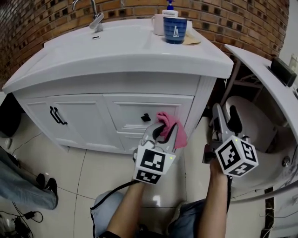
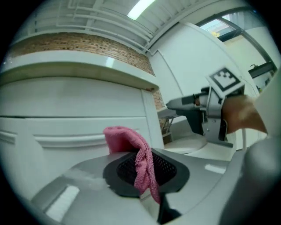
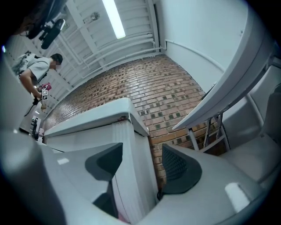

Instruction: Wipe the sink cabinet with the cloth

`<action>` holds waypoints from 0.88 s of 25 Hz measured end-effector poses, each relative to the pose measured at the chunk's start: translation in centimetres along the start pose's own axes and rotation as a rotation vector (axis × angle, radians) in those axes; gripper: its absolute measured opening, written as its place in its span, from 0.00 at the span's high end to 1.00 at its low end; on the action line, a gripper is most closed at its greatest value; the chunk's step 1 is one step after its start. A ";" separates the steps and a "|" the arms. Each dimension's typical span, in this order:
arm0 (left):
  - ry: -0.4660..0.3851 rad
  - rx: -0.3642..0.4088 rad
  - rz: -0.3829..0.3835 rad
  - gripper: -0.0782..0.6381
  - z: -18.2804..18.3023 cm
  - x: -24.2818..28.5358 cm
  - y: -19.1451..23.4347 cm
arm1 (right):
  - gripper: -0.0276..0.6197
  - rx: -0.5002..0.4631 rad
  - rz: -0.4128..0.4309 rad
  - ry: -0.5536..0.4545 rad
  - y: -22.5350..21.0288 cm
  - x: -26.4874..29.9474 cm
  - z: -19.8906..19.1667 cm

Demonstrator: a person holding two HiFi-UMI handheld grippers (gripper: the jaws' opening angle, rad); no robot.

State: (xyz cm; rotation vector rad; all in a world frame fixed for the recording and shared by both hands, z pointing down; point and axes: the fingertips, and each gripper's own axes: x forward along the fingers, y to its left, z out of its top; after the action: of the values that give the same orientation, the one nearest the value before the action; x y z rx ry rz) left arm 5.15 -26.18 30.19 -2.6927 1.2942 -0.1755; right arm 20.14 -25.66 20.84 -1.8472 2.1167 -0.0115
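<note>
The white sink cabinet point(image 1: 153, 109) stands in front of me under its white counter point(image 1: 125, 46). My left gripper point(image 1: 163, 134) is shut on a pink cloth point(image 1: 173, 127), which sits against the lower right drawer front by a black knob point(image 1: 145, 117). In the left gripper view the pink cloth point(image 2: 131, 141) drapes over the dark pad, with the cabinet front point(image 2: 66, 105) just behind it. My right gripper point(image 1: 226, 116) hangs open and empty to the right of the cabinet. In the right gripper view its jaws point(image 3: 142, 169) frame the cabinet's right corner point(image 3: 129, 167) without touching it.
On the counter are a faucet point(image 1: 95, 18), a blue cup point(image 1: 175, 30) and a soap dispenser point(image 1: 170, 8). A white tub point(image 1: 260, 123) is close on the right, leaving a narrow gap. Another person's leg and shoes point(image 1: 45, 185) are at lower left. A brick wall point(image 1: 223, 18) is behind.
</note>
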 end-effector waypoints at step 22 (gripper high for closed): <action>0.285 0.176 0.458 0.82 -7.8 -7.8 15.2 | 0.53 -0.005 0.044 0.046 1.2 1.4 -2.2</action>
State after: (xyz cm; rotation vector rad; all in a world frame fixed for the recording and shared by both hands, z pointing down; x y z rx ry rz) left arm -12.68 -30.10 34.69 -2.2124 1.8379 -0.5996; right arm 18.26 -27.26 22.36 -1.8189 2.1897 -0.0382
